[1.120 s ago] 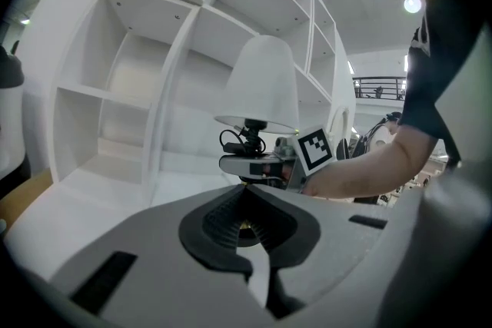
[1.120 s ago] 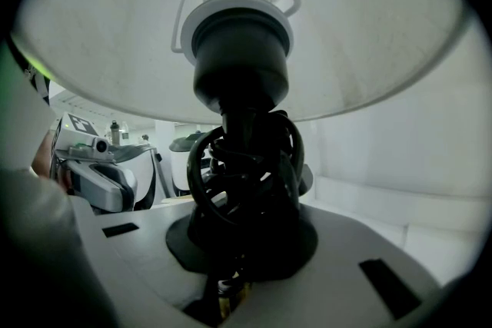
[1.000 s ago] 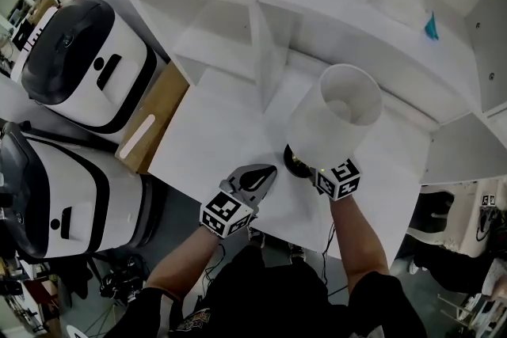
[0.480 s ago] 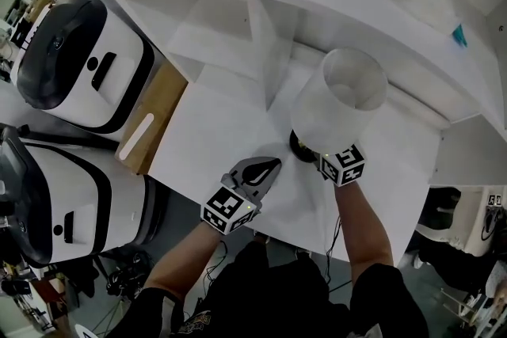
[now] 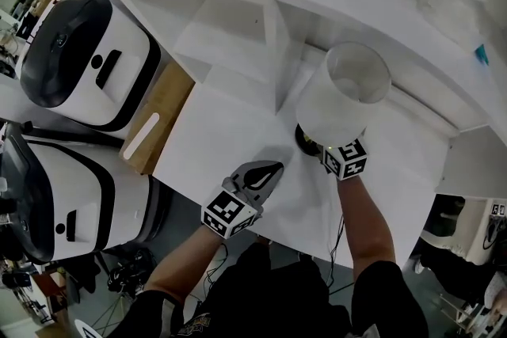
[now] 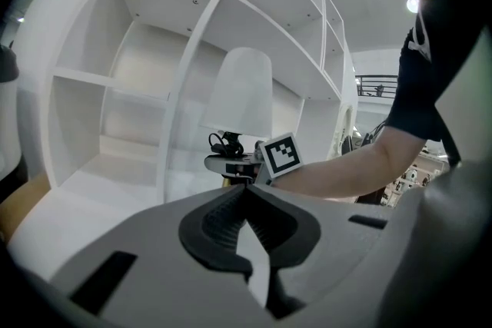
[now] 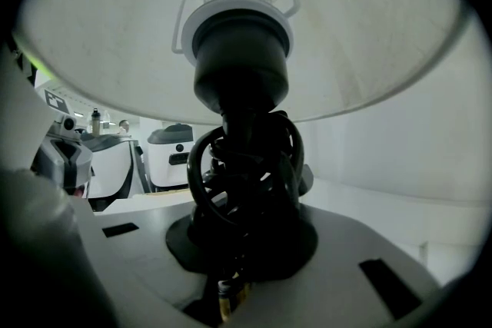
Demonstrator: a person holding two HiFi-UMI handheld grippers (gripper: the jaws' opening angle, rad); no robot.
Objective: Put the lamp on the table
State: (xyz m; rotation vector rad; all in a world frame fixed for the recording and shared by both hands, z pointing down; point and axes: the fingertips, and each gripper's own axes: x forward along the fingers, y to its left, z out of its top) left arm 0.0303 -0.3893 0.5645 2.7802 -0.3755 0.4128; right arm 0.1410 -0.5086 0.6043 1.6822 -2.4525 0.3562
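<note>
The lamp stands upright with its white shade (image 5: pixel 342 103) over a dark stem wound with black cord (image 7: pixel 242 165). My right gripper (image 5: pixel 317 146) is shut on that stem just below the shade, above the white table (image 5: pixel 214 146) in front of the shelf unit. I cannot tell whether the lamp's foot touches the table. In the left gripper view the lamp (image 6: pixel 240 92) and the right gripper's marker cube (image 6: pixel 280 156) show ahead. My left gripper (image 5: pixel 265 174) hovers over the table's near edge, shut, with nothing in it (image 6: pixel 246 192).
A white shelf unit (image 5: pixel 277 20) with an upright divider rises right behind the lamp. Two white-and-black machines (image 5: pixel 87 59) stand at the left beside a wooden board (image 5: pixel 154 123). A small blue thing (image 5: pixel 481 53) lies on an upper shelf.
The head view has drifted a little. The lamp stays gripped by the right gripper in about the same place by the shelf; the left gripper has hardly moved.
</note>
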